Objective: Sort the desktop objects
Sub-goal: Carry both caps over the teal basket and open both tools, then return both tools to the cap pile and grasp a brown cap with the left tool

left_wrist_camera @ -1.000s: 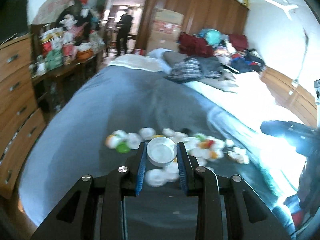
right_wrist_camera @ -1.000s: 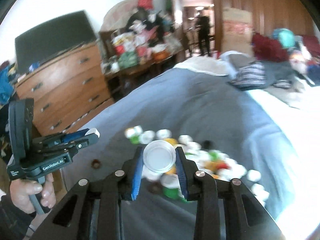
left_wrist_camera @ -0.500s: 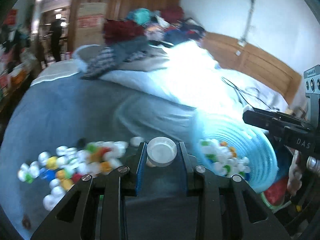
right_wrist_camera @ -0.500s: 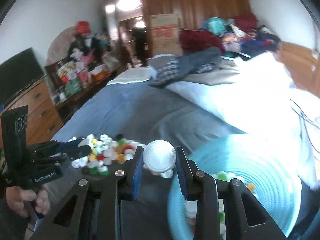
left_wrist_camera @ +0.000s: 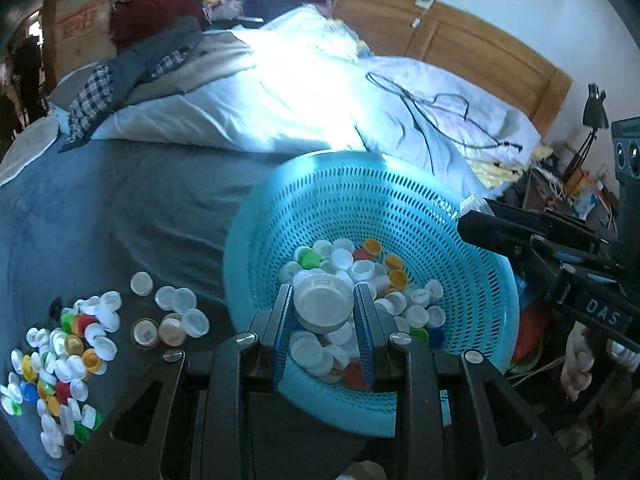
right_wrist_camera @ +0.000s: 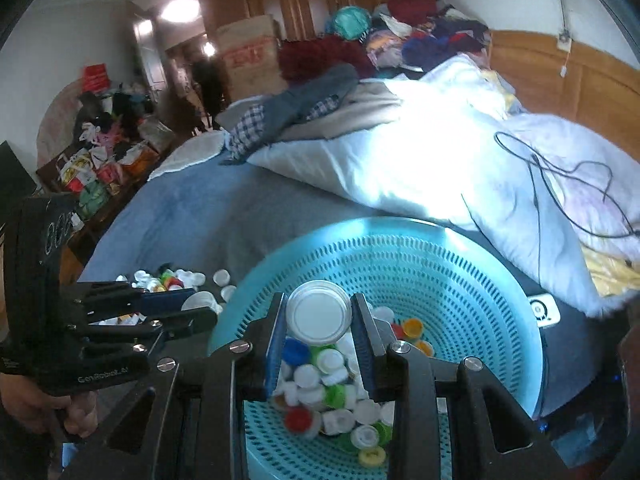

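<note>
Currently, the left claw (left_wrist_camera: 323,322) is clenching a white lid (left_wrist_camera: 323,305) between its blue pads and is holding it above the turquoise perforated basket (left_wrist_camera: 400,216), which is sitting on the bed (left_wrist_camera: 120,200). The right claw (right_wrist_camera: 319,332) is likewise gripping a second white lid (right_wrist_camera: 319,316) over the same basket. Mixed bottle caps (right_wrist_camera: 320,384) are lying on the basket floor. More loose caps (left_wrist_camera: 68,344) are lying scattered on the grey blanket to the left of the basket, just beside it. A black cable (left_wrist_camera: 432,108) is trailing across the white duvet (left_wrist_camera: 304,92) behind.
</note>
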Motion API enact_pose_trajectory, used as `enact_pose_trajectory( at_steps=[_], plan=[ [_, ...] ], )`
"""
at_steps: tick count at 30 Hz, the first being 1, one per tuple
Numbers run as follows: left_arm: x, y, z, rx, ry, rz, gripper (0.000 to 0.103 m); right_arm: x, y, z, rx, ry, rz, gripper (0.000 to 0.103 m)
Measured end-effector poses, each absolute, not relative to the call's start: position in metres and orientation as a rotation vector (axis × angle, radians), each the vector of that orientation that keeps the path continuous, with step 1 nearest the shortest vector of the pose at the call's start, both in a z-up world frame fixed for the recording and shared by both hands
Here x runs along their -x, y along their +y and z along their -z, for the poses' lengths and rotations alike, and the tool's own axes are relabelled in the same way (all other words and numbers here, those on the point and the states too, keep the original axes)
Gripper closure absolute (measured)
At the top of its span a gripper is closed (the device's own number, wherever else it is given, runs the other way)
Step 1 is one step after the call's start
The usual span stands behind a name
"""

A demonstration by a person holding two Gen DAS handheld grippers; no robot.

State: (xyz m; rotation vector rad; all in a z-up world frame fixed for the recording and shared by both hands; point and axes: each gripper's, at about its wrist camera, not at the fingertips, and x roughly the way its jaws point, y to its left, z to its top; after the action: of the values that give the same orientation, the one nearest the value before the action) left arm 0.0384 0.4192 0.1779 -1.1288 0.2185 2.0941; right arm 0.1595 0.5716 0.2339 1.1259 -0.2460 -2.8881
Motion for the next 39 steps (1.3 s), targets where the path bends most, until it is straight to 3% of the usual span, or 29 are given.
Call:
enact_pose_trajectory(
  at_steps=[6,8,9,10,11,12,15,19,25,30,39],
  plan=[
    [-0.037,0.435,-0.172,1.112,0.246,-2.102,0.077,-0.164,0.570,-0.230,-1.121,-0.261,2.893,0.069],
    [-0.038,0.434,-0.174,1.095,0.253,-2.129,0.068,-0.164,0.569,-0.231,-1.111,-0.260,2.908,0.068],
    [-0.038,0.431,-0.176,1.076,0.252,-2.147,0.055,-0.165,0.570,-0.231,-1.109,-0.259,2.913,0.066],
    [-0.039,0.427,-0.177,1.053,0.250,-2.172,0.045,-0.165,0.570,-0.232,-1.104,-0.256,2.920,0.057],
    [-0.040,0.423,-0.179,1.037,0.244,-2.187,0.043,-0.166,0.569,-0.233,-1.097,-0.252,2.930,0.053],
    [-0.039,0.419,-0.179,1.029,0.235,-2.194,0.043,-0.167,0.568,-0.233,-1.093,-0.251,2.932,0.049],
    [-0.038,0.393,-0.180,1.008,0.196,-2.236,0.043,-0.168,0.560,-0.237,-1.077,-0.247,2.930,0.048],
    [-0.046,0.308,-0.171,0.956,0.115,-2.388,0.043,-0.170,0.533,-0.243,-1.002,-0.218,2.878,0.045],
    [-0.068,0.107,-0.110,1.076,-0.066,-2.741,0.043,-0.174,0.462,-0.228,-0.938,-0.107,2.741,0.026],
    [-0.092,-0.021,-0.059,1.219,-0.263,-2.919,0.043,-0.172,0.406,-0.201,-0.963,-0.016,2.643,0.022],
    [-0.091,-0.055,-0.015,1.280,-0.242,-2.920,0.043,-0.164,0.356,-0.165,-1.055,0.031,2.559,0.020]
  ],
)
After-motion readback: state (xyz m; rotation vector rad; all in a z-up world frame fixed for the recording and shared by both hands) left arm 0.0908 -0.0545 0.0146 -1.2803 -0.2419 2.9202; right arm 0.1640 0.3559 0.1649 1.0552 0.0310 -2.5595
